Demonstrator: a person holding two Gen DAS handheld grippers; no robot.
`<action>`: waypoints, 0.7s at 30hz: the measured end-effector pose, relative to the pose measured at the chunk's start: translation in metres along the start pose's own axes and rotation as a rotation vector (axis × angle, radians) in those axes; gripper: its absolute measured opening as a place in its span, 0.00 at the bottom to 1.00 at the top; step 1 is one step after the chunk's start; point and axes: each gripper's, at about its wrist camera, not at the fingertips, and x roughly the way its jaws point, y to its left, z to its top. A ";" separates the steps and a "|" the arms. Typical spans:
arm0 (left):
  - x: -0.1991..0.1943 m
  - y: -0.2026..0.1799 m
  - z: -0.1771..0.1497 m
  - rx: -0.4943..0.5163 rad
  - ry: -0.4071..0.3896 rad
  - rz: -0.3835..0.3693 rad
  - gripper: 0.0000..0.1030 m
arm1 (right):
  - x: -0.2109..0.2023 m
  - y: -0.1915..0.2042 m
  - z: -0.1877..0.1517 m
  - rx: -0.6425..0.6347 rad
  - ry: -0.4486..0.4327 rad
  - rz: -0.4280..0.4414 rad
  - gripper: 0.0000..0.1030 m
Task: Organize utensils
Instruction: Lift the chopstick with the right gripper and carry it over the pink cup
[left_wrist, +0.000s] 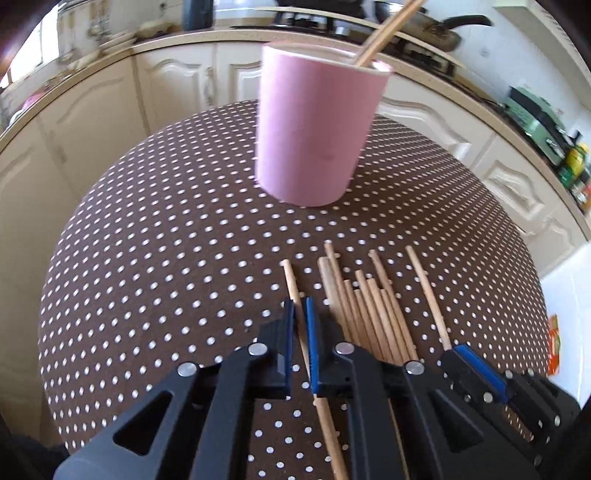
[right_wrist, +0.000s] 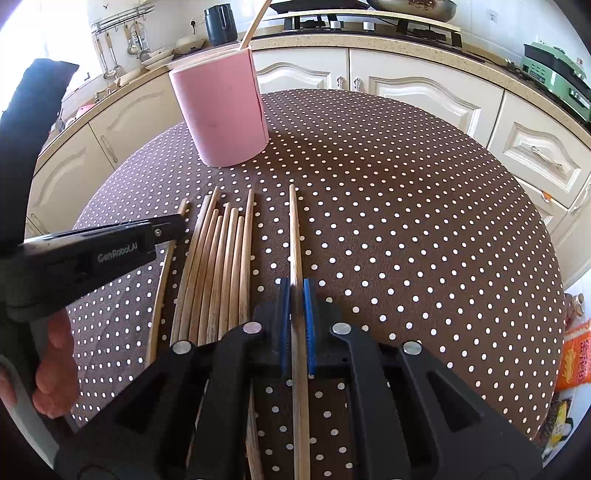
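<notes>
A pink cup (left_wrist: 314, 129) stands on the round dotted table (left_wrist: 166, 240) with chopsticks leaning out of it. Several wooden chopsticks (left_wrist: 369, 306) lie in a row in front of it. My left gripper (left_wrist: 300, 306) is shut on the leftmost chopstick (left_wrist: 290, 277), low at the table. My right gripper (right_wrist: 295, 288) is shut on the rightmost chopstick (right_wrist: 293, 229). The cup (right_wrist: 221, 110) and the row of chopsticks (right_wrist: 221, 266) also show in the right wrist view, with the left gripper (right_wrist: 173, 225) at the left and its chopstick (right_wrist: 162, 288) beneath it.
Cream kitchen cabinets (right_wrist: 424, 96) curve behind the table. A stove with a pan (left_wrist: 424, 33) stands on the counter. An orange packet (right_wrist: 576, 354) lies past the table's right edge.
</notes>
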 end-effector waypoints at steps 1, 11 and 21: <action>0.000 0.001 0.000 0.012 -0.005 -0.010 0.06 | 0.000 0.000 0.000 0.000 0.000 0.000 0.07; 0.002 -0.002 0.007 0.124 -0.021 -0.061 0.06 | 0.001 -0.001 0.001 0.018 -0.001 -0.006 0.07; 0.007 -0.021 0.002 0.134 -0.040 -0.037 0.09 | 0.005 -0.014 0.009 0.073 -0.011 0.023 0.07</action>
